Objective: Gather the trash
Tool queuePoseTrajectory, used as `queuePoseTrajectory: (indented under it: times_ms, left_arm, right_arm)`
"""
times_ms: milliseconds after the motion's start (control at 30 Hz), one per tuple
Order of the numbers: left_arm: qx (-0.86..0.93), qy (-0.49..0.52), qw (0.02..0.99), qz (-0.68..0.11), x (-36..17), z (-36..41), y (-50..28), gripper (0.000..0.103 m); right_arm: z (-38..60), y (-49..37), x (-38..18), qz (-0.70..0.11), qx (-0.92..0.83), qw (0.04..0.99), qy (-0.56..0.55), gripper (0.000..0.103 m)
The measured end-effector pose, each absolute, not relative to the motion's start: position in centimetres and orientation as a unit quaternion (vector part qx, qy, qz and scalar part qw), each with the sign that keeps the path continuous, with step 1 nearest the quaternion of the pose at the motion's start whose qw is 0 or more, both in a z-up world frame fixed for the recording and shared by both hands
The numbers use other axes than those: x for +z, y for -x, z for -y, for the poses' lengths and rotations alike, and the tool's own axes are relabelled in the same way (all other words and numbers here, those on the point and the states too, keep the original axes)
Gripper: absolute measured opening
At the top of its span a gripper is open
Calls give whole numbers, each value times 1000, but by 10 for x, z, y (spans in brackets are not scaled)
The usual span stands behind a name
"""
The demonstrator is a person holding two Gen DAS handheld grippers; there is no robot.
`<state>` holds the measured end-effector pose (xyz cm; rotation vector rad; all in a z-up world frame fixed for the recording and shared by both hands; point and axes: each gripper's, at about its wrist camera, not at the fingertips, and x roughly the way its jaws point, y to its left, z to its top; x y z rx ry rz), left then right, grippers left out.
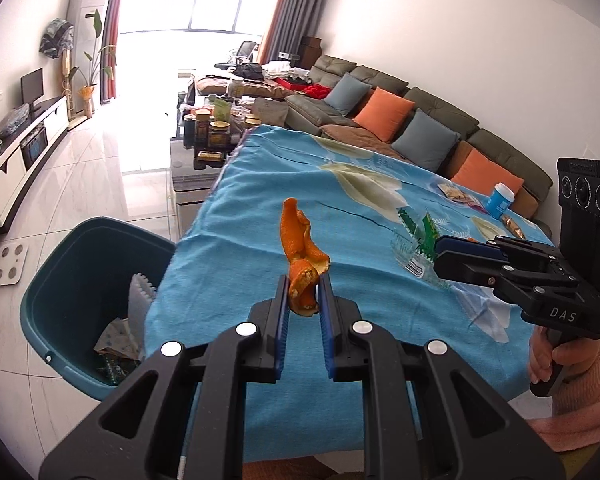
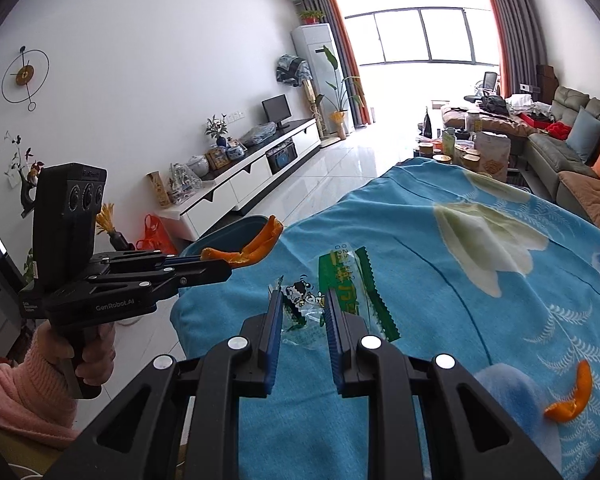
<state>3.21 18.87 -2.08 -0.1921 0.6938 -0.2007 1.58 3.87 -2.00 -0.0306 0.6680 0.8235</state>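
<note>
My left gripper (image 1: 304, 280) is shut on a curled strip of orange peel (image 1: 300, 240) and holds it above the near left corner of the table. The teal trash bin (image 1: 72, 280) stands on the floor just left of that corner. My right gripper (image 2: 304, 296) is shut on a clear plastic wrapper with green print (image 2: 340, 280), lifted over the blue cloth. From the right wrist view the left gripper (image 2: 220, 268) carries the peel (image 2: 260, 246) in front of the bin's rim (image 2: 248, 222). Another piece of orange peel (image 2: 572, 396) lies on the cloth at the lower right.
The table is covered by a blue flowered cloth (image 1: 300, 184). At its far right sit a blue-and-white tub (image 1: 499, 199), a snack packet (image 1: 458, 194) and a brown stick-like item (image 1: 514, 227). The bin holds crumpled wrappers (image 1: 120, 344). A sofa runs behind, and a cluttered coffee table beyond.
</note>
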Motion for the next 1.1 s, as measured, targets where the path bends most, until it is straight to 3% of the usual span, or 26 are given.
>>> queuePoseTrajectory:
  times_ms: [600,1100]
  left_arm:
    - [25,129,935,-328,-24,-298,-3,15]
    - [67,148,922,-350,-51,-337,-2,15]
  right_arm:
    - [-124,-30,-9,-314,474,822,36,20]
    - [-183,-40,-9,-318,519,792,48,20]
